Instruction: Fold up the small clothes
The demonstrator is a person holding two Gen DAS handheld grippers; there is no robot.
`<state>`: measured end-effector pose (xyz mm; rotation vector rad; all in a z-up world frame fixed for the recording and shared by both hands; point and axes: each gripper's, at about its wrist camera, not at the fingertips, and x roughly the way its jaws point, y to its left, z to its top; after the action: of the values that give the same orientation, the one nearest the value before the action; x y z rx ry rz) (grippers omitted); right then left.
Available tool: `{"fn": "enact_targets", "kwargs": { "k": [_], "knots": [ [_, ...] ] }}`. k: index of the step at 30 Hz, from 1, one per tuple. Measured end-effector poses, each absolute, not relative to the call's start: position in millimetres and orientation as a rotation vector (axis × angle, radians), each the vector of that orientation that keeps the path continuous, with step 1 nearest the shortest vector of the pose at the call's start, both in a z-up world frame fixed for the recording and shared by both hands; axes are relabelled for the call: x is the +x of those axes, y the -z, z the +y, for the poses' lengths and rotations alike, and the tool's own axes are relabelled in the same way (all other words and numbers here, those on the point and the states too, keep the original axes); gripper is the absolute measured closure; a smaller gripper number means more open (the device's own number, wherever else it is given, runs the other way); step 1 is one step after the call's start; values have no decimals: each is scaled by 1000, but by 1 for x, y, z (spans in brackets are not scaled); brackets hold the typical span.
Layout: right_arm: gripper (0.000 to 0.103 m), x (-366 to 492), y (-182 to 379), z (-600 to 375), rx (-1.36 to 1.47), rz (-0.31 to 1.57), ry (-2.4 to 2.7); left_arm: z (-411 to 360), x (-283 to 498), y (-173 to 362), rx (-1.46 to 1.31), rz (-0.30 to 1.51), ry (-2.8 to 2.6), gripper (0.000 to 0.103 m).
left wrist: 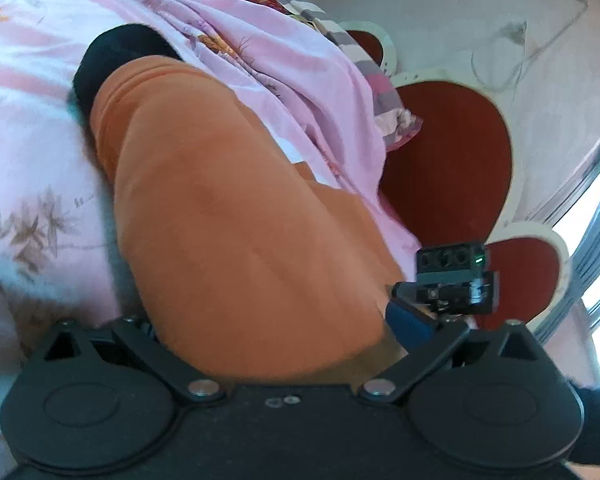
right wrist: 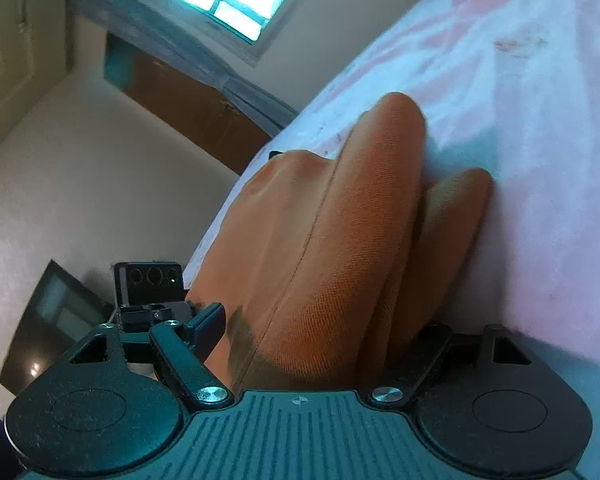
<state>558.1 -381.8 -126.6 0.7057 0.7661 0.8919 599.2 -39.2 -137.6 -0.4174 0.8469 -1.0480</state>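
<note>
I have the orange garment (left wrist: 228, 216) bunched up off the pink floral bed (left wrist: 28, 128), my left gripper (left wrist: 268, 344) clenched on one end and my right gripper (right wrist: 312, 360) clenched on the other, its folds (right wrist: 340, 240) draping toward a black cloth (left wrist: 112, 56).

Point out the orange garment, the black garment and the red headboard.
orange garment (left wrist: 240, 220): left wrist view, middle of its raised fold.
black garment (left wrist: 116, 56): left wrist view, rounded top.
red headboard (left wrist: 452, 160): left wrist view, big red panel.
</note>
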Motion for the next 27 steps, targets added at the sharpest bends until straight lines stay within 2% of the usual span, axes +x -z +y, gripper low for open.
{"fn": "enact_targets", "kwargs": {
  "k": [1, 3, 4, 6, 11, 18, 22, 27],
  "knots": [
    [24, 555, 123, -378, 667, 758, -886, -42, 597, 136, -396, 838, 1041, 5],
    [46, 550, 119, -368, 587, 758, -848, -44, 596, 133, -378, 823, 1028, 14],
    [50, 552, 117, -365, 584, 769, -837, -42, 594, 132, -393, 814, 1016, 17],
    [69, 547, 104, -360, 568, 750, -813, -37, 587, 126, -428, 781, 983, 29],
    [71, 515, 48, -335, 513, 641, -843, -29, 545, 83, -472, 683, 967, 38],
    [71, 391, -44, -314, 469, 557, -903, 11, 410, -10, -457, 581, 1013, 38],
    [71, 291, -71, -293, 428, 541, -900, 32, 319, -40, -408, 558, 1008, 38],
    [71, 206, -68, -260, 438, 521, -937, 61, 224, -48, -409, 543, 991, 38]
  ]
}}
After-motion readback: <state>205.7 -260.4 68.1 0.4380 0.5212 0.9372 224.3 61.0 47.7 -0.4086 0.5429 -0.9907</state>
